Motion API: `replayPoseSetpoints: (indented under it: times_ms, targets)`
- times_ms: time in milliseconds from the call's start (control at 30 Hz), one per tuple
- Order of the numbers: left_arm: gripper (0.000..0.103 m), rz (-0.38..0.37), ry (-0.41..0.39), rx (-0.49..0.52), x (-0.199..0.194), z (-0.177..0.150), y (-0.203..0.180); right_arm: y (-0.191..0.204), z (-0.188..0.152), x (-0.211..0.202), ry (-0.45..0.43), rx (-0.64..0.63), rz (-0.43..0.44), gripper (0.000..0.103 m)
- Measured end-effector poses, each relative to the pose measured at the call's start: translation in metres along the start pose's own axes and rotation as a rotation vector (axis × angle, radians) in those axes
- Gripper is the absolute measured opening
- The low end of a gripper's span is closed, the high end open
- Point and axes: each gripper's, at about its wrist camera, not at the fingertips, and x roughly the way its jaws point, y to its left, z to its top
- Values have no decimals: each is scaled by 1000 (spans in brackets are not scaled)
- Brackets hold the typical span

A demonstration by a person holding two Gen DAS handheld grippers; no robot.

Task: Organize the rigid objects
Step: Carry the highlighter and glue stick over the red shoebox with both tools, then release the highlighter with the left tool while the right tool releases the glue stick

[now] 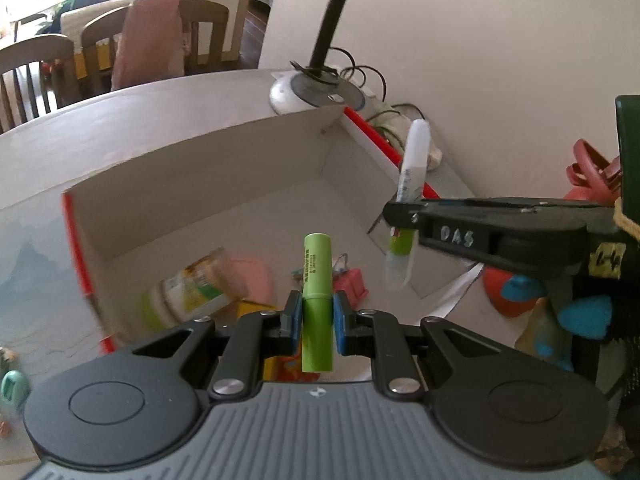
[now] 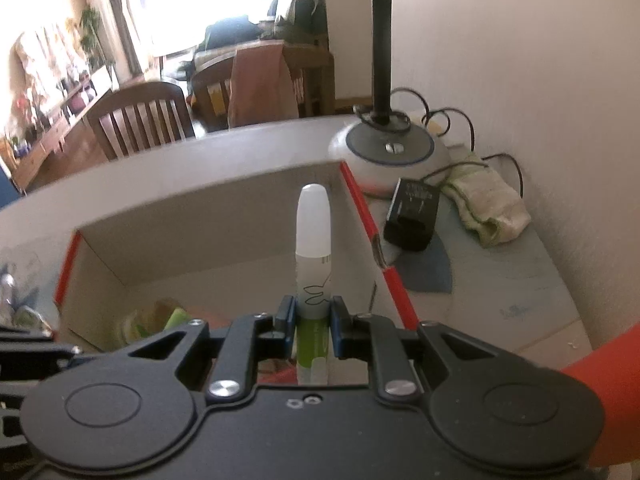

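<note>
Left wrist view: your left tongs (image 1: pixel 316 316) clamp green marker (image 1: pixel 317 280) mid-barrel, upright, over open box (image 1: pixel 224 168). Risk: round barrel twists between pads, drops askew. Box holds jar (image 1: pixel 188 292), pink lid, red binder clip (image 1: pixel 352 284), yellow item

Right wrist view: your right tongs (image 2: pixel 310 320) pinch white-capped pen (image 2: pixel 313 248) low on body, above same box near red-edged wall (image 2: pixel 384 268). Risk: release too close to that wall, pen lands on tabletop (image 2: pixel 500 280) outside. Contents here blurred, 1 jar-like shape only

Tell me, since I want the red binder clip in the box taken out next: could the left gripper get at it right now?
Probably not yet. The left gripper is shut on the green tube, so its fingers are occupied. The red binder clip lies uncovered in the box just beyond, so the way looks free.
</note>
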Motion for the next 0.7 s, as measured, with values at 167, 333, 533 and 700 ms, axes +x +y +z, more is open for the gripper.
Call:
replayPoseSetpoints:
  times_ms: [167, 333, 533, 700]
  targets:
    - [16, 14, 59, 2, 32, 6, -8, -6, -4, 19, 56, -26, -15, 16]
    - [16, 56, 97, 20, 53, 7, -10, -6, -7, 27, 64, -57, -14, 16]
    - [16, 92, 134, 39, 68, 8, -11, 2, -8, 36, 87, -102, -3, 16]
    - [16, 102, 178, 41, 77, 6, -11, 4, -9, 37, 92, -115, 5, 17]
